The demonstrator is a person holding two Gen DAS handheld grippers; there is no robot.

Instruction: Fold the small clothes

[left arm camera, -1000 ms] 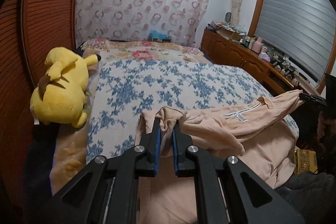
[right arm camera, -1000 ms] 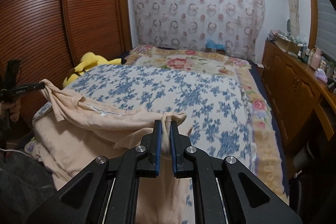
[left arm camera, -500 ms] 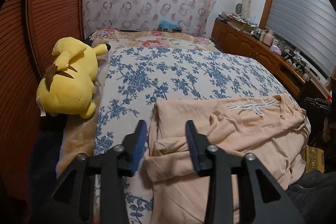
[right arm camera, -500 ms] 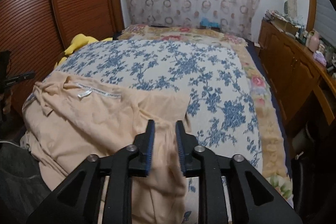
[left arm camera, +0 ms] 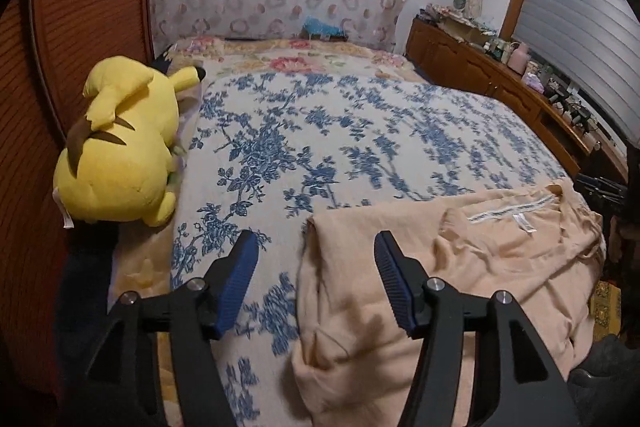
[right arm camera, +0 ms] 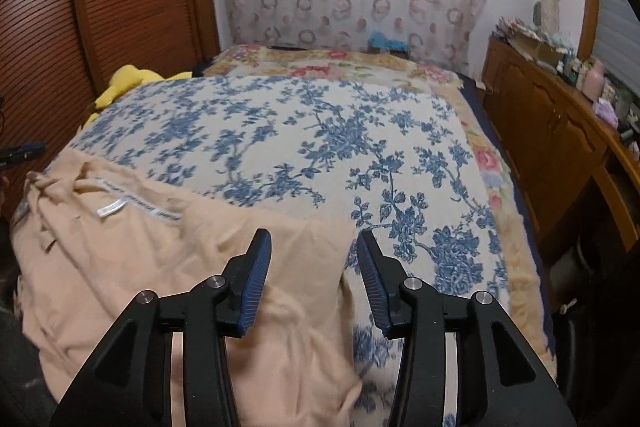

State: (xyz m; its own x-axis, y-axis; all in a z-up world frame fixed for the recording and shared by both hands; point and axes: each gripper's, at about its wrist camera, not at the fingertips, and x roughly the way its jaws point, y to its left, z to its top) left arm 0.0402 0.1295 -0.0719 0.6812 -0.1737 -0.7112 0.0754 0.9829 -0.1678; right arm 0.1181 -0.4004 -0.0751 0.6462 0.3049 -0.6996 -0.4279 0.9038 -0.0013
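Both my tools, left tool (left arm camera: 314, 281) and right tool (right arm camera: 314, 277), have just been opening, empty; the peach garment (left arm camera: 460, 267) is soft and limp, so I'd pinch its corners.

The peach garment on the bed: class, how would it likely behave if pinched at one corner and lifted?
The peach garment lies creased and draped, so it would probably hang limp. It looks thin, likely light. Its loose folds may well fall open.

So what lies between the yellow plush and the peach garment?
Only bare blue-floral bedspread, between the plush and the garment; the left wrist view shows it.
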